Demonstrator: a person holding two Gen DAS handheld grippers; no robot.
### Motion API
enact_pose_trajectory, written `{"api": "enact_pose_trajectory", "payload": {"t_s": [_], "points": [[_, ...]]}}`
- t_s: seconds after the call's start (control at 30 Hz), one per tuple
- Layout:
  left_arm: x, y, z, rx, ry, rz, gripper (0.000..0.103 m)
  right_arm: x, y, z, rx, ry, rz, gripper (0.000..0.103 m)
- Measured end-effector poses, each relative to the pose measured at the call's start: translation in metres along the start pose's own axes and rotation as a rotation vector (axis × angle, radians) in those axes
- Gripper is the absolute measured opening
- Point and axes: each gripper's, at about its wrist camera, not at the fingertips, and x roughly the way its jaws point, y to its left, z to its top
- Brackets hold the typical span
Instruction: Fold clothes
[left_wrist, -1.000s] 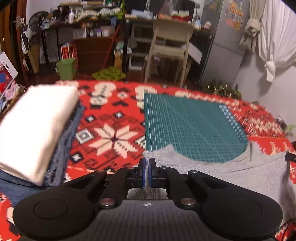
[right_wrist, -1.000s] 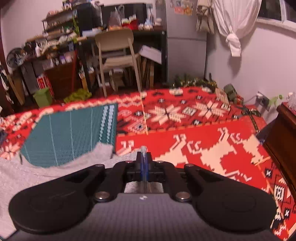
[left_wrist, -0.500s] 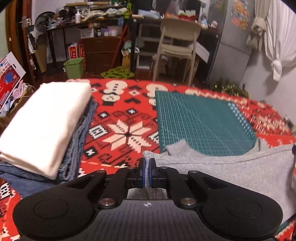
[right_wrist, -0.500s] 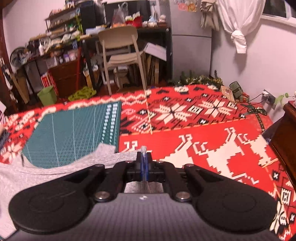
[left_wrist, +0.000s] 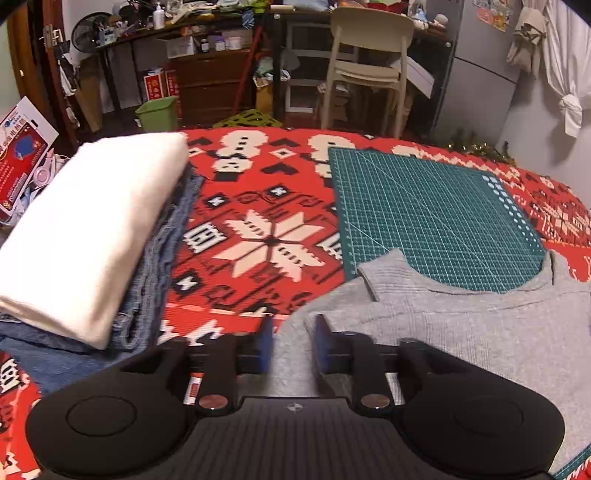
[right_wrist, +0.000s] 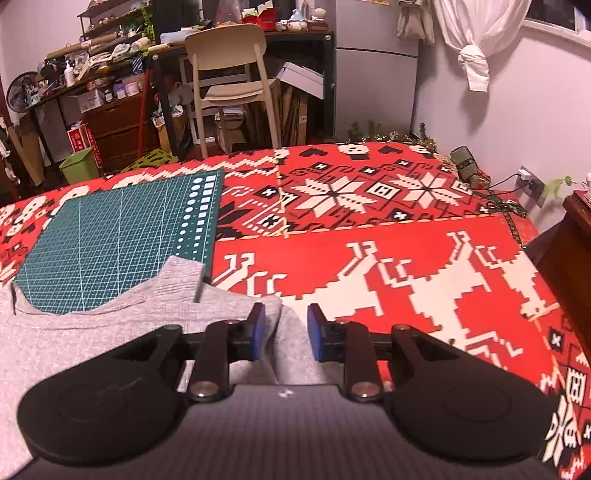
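Observation:
A grey ribbed top (left_wrist: 461, 332) lies flat on the red patterned cloth, its neckline over the near edge of the green cutting mat (left_wrist: 436, 214). My left gripper (left_wrist: 291, 347) is open over the top's left shoulder edge, blue pads apart with grey fabric lying loose between them. In the right wrist view the same grey top (right_wrist: 92, 343) reaches my right gripper (right_wrist: 282, 334), which is open over the right shoulder edge, also with cloth between its pads but not pinched.
A stack of folded clothes, a white piece (left_wrist: 92, 229) on top of blue denim (left_wrist: 74, 354), sits at the left. The red patterned cloth (right_wrist: 406, 266) stretches right. A chair (right_wrist: 229, 81), cluttered desks and a wooden cabinet (right_wrist: 569, 258) stand beyond the edges.
Both grippers were shut on the grey top's shoulder edges and carried it toward the mat; now both have opened and the top lies released on the cloth.

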Motion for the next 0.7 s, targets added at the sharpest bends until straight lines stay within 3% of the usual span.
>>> {"api": "enact_pose_trajectory", "payload": {"t_s": [0.17,0.3,0.43,0.53,0.7], "points": [[-0.019,0.017,0.002,-0.041,-0.023,-0.011,0.042,-0.02,-0.012,-0.005,0.024,0.008,-0.002,0.031],[-0.03,0.03,-0.002,-0.082,-0.01,0.002,0.06,-0.039,-0.016,-0.011,0.023,0.011,-0.006,0.036],[-0.041,0.037,-0.01,-0.115,0.019,-0.011,0.067,-0.055,-0.006,-0.018,-0.013,0.026,0.02,0.046],[-0.048,0.037,-0.017,-0.132,0.03,-0.015,0.069,-0.066,0.006,-0.022,-0.048,0.029,0.034,0.055],[-0.05,0.035,-0.026,-0.122,0.071,-0.038,0.069,-0.078,0.023,-0.026,-0.1,0.048,0.053,0.06]]}}
